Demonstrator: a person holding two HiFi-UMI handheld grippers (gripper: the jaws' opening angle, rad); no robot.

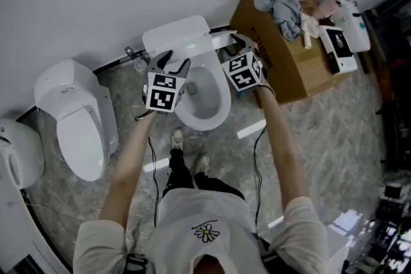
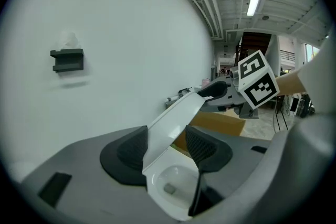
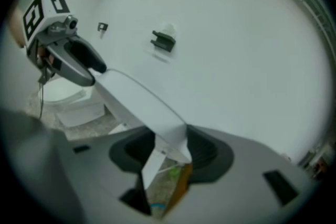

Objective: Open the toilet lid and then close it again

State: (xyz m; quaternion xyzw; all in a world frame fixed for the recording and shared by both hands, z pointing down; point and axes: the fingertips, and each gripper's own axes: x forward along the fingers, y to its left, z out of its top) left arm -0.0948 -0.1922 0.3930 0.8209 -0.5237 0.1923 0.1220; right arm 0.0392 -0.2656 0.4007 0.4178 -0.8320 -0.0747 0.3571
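Toilet: the white ceramic toilet (image 1: 217, 113) stands against the wall at 12 o'clock from the person, its bowl uncovered.
Lid: the white plastic toilet lid (image 1: 176, 38) is raised and slants back toward the wall. Opening looks done, and closing is probably next.
Left gripper: the left gripper (image 1: 174, 62) straddles the lid's 9 o'clock edge. Its jaws are apart, with the lid between them, unclamped.
Right gripper: the right gripper (image 1: 235, 48) straddles the 3 o'clock edge, jaws also apart around the lid. With 1 gripper per side, the 2 probably keep it from twisting.
Views: the head view shows both sides together. Only the left gripper view shows the gap beside the pad (image 2: 202, 147).
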